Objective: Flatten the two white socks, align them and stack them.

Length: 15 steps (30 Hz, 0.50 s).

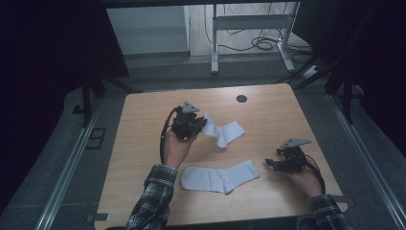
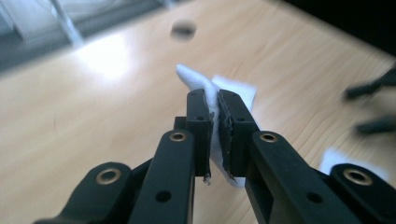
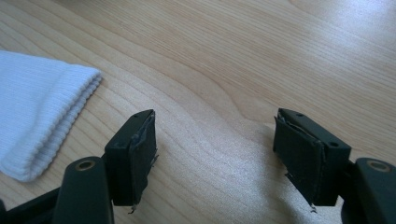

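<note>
Two white socks are on the wooden table (image 1: 143, 115). The far sock (image 1: 225, 132) has one end lifted off the wood, pinched by my left gripper (image 1: 200, 125), which is shut on it. In the left gripper view the sock's fabric (image 2: 205, 91) is squeezed between the two jaws (image 2: 213, 112) and hangs past them toward the table. The near sock (image 1: 220, 176) lies flat at the front middle. My right gripper (image 1: 271, 163) rests low at the right of that sock, open, with bare wood between its pads (image 3: 215, 149); the sock's ribbed cuff (image 3: 42, 112) lies just left of them.
A dark round hole (image 1: 242, 98) sits in the tabletop near the far edge. Beyond the table stand a metal desk frame (image 1: 249, 28) and cables on the floor. Rails run along both sides of the table.
</note>
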{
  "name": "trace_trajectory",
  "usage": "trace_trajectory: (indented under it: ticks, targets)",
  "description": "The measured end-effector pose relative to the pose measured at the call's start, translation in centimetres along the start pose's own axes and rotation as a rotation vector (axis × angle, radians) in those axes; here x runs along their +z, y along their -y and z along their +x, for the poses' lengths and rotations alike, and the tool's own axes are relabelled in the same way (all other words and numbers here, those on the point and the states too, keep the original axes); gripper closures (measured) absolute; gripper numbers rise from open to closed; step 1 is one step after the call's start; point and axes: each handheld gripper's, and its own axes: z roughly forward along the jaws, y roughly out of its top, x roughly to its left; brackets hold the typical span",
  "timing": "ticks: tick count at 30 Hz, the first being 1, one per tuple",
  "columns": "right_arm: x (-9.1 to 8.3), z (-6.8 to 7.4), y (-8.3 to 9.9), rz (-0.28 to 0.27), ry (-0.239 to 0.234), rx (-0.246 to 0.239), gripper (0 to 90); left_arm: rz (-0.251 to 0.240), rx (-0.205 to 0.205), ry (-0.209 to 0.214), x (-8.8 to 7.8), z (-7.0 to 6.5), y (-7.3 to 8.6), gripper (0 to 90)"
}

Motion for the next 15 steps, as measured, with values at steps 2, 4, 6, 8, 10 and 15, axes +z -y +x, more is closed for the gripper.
trace_trajectory:
  ticks: [2,4,6,8,10,15]
  targets:
    - [0.0,0.0,0.0,0.001,0.002,0.004,30.6,0.063,-0.015,-0.03,1.1,1.2,2.7,83.1]
    - [0.0,0.0,0.0,0.004,0.004,0.004,30.6,0.082,-0.013,-0.044,1.4,1.5,3.5,83.0]
    - [0.0,0.1,0.0,0.003,0.007,0.004,30.6,0.131,-0.001,-0.091,1.9,2.4,5.2,83.0]
    - [0.0,0.1,-0.1,0.004,0.009,0.004,30.6,0.149,0.006,-0.109,2.0,2.8,5.9,83.0]
    - [0.0,0.2,-0.1,0.007,0.012,0.007,30.6,0.182,0.009,-0.141,2.0,3.6,7.1,82.8]
    - [0.0,0.2,-0.1,0.008,0.014,0.008,30.6,0.205,-0.019,-0.158,2.0,4.7,8.6,82.2]
